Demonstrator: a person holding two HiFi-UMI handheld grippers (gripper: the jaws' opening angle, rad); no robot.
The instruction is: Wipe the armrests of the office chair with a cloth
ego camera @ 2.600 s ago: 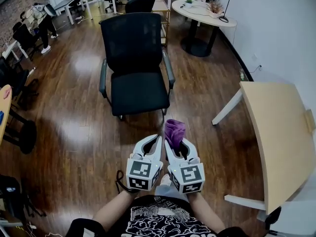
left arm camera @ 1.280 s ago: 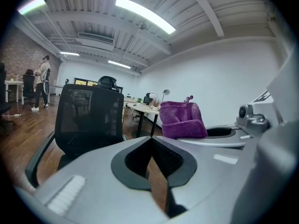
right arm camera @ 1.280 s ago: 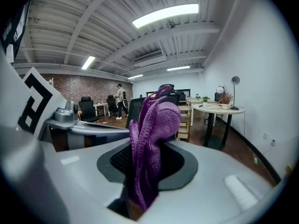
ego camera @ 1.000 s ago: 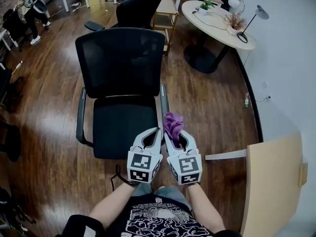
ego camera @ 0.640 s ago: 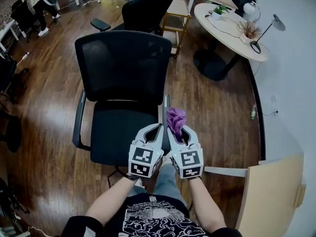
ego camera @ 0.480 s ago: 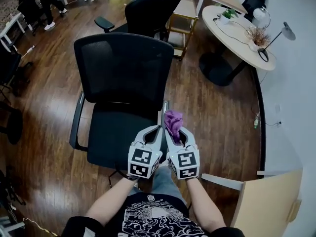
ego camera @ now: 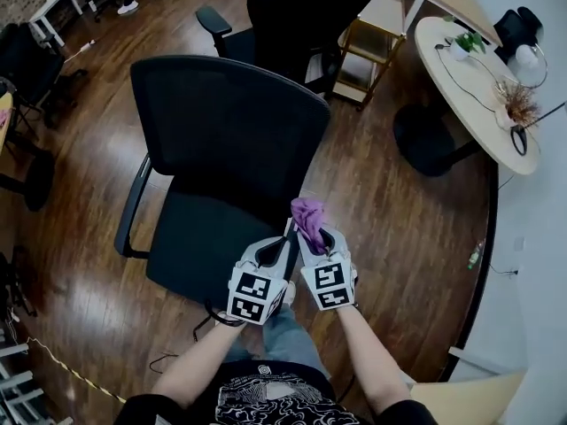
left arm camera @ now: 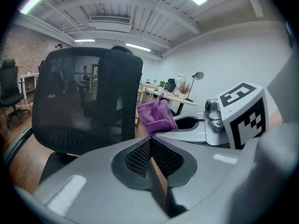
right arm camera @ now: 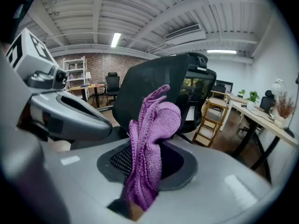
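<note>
- The chair (ego camera: 226, 140) faces the person, with its back far and the seat's front edge near.
- The left armrest (ego camera: 131, 204) runs along the seat's left edge. It lies well apart from both grippers.
- The left gripper (ego camera: 282, 244) hovers over the seat's front right corner. In its own view the jaws (left arm camera: 150, 141) are pressed together with nothing between them, so it is clenched and empty.
- The right gripper (ego camera: 312, 237) hangs just beside the left one and is clamped on the cloth (ego camera: 307, 212). Its own view shows the purple fold (right arm camera: 152, 139) pinched between the jaws and standing up and forward out of them.
- Only a thin grey strip of the right armrest (ego camera: 289, 227) shows, between the two grippers' tips at the seat's right edge. The cloth sits just above and beside it; whether they touch cannot be told.
- This armrest's long axis runs away from the person, roughly in line with the way the right gripper points.
- As a judgement, the right gripper is the nearer one and carries the cloth, so the next move is to lower it onto this armrest and stroke along its length. The left armrest would need a long reach across the seat.
</note>
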